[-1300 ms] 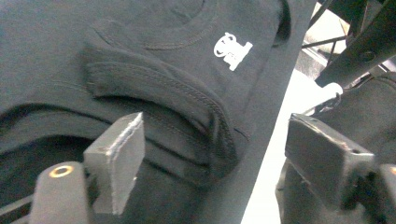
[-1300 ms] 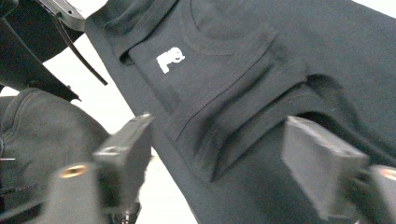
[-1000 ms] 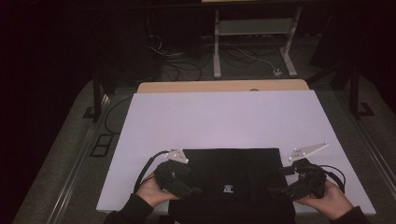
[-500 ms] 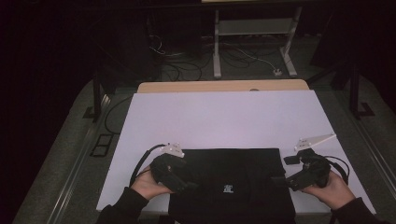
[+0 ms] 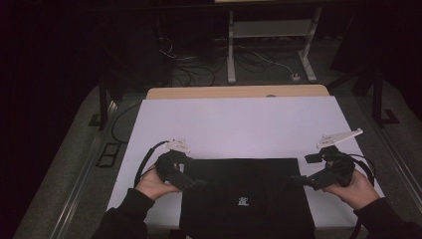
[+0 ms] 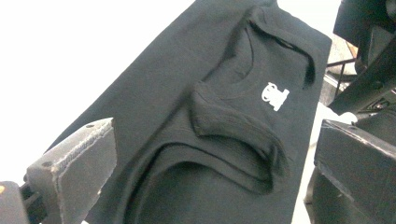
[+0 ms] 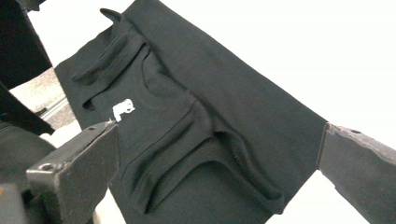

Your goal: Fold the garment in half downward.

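A black garment (image 5: 249,179) with a small white logo (image 5: 243,201) lies folded flat at the near edge of the white table (image 5: 239,124). My left gripper (image 5: 195,183) hovers at the garment's left edge and points inward. Its jaws have just been opening and stand open, with nothing pinched between them. My right gripper (image 5: 297,179) is open at the garment's right edge. In the left gripper view, the garment (image 6: 177,70) and its folded sleeve lie beyond the left gripper (image 6: 215,140). The right gripper view has the garment (image 7: 224,79) past the wide right gripper (image 7: 219,140).
A wooden strip (image 5: 239,92) borders the table's far side. Behind it on the dark floor are cables (image 5: 249,62) and a metal stand (image 5: 268,30). Bare white tabletop stretches beyond the garment.
Both hands have lifted and drawn slightly outward from the garment's edges. The garment lies as it did.
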`<state>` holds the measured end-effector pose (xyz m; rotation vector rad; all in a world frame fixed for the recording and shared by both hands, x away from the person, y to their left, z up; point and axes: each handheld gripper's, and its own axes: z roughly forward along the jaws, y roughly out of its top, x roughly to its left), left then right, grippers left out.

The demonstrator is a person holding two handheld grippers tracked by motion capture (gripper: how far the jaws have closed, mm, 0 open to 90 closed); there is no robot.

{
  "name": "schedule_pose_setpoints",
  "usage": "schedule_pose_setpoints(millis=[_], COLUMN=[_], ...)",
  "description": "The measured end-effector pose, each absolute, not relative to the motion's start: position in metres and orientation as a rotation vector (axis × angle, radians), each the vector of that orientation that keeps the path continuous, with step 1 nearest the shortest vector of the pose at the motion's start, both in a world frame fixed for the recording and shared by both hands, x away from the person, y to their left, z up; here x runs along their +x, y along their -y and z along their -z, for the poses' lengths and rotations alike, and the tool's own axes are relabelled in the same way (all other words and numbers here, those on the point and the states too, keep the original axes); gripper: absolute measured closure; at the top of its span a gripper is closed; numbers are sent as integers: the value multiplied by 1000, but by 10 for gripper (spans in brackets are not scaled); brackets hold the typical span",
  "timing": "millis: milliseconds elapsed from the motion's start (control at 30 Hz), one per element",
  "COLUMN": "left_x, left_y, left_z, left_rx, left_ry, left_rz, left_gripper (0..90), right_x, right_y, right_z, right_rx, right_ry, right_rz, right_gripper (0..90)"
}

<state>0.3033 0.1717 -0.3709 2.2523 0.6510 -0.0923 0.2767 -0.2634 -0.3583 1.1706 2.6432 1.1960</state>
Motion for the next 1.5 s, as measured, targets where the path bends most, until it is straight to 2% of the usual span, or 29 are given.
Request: schedule_pose_setpoints(millis=[767, 1500], left_x=[343, 365], left_y=[-186, -200], left_z=[388, 413], left_rx=[2252, 2217], left_ry=[-714, -817], left_rz=[92, 79], left_gripper=[0, 0], right_x=[315, 344], right_y=[272, 282], right_z=[368, 405], right_rx=[1197, 1299], right_ry=[-2620, -2655], right_rz=[-1177, -1092], right_gripper=[0, 0])
